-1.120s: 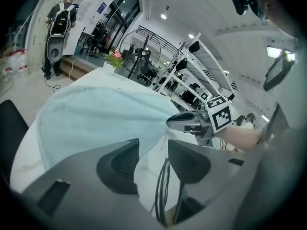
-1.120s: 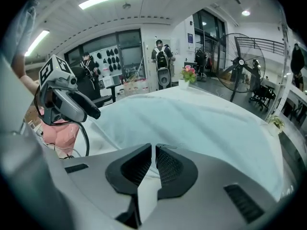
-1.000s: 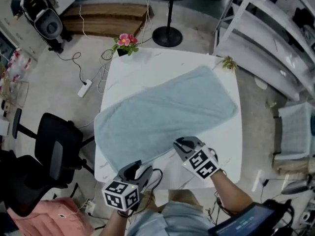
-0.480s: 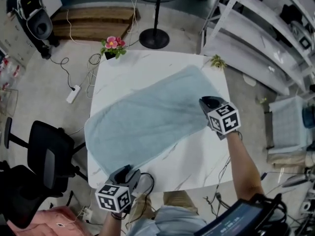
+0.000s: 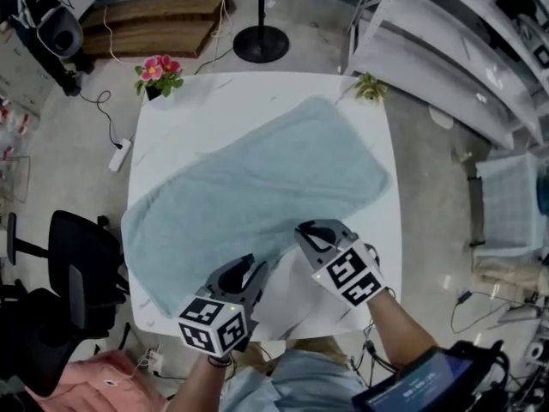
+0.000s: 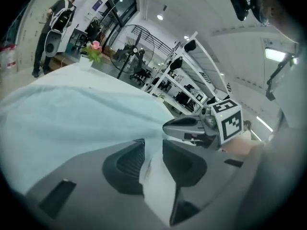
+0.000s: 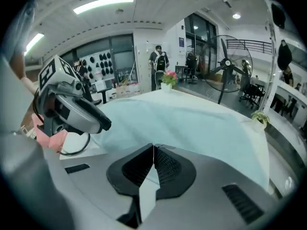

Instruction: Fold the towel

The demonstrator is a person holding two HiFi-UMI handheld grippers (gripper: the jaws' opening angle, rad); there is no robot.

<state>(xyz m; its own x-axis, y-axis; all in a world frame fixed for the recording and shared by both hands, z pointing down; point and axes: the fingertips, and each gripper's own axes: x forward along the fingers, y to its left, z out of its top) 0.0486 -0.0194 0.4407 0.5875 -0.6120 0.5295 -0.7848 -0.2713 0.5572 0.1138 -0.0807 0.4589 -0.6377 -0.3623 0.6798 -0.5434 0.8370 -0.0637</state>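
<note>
Head view has both tools down at the near side of the table, so starting there. The left gripper (image 5: 244, 266) has its jaws part-way apart, and they've just been closing in. In the left gripper view the near edge of the pale blue rectangular terry towel (image 5: 257, 183) pokes into the gap at the tips, with white tabletop showing through further back. The pads don't look like they're squeezing it. The right gripper (image 5: 307, 232) is just beside it, a bit further in. Its jaws are together, meeting along a thin line in the right gripper view. The tips sit right at the towel's near edge, and honestly I can't tell if any cloth is caught in there.

The towel itself is spread flat and unfolded. It runs diagonally across the square white table (image 5: 257, 93), from the near left up toward the far right. Its left end reaches the table's left edge.

A black office chair (image 5: 77, 273) stands on the floor left of the table. A small green potted plant (image 5: 370, 86) sits at the far right corner, and some pink flowers in a dark pot (image 5: 154, 71) at the far left corner. Beyond that there's the round black base of a standing fan (image 5: 262, 43), a low wooden platform (image 5: 154, 24) and white metal shelving (image 5: 446, 50) off to the right.
</note>
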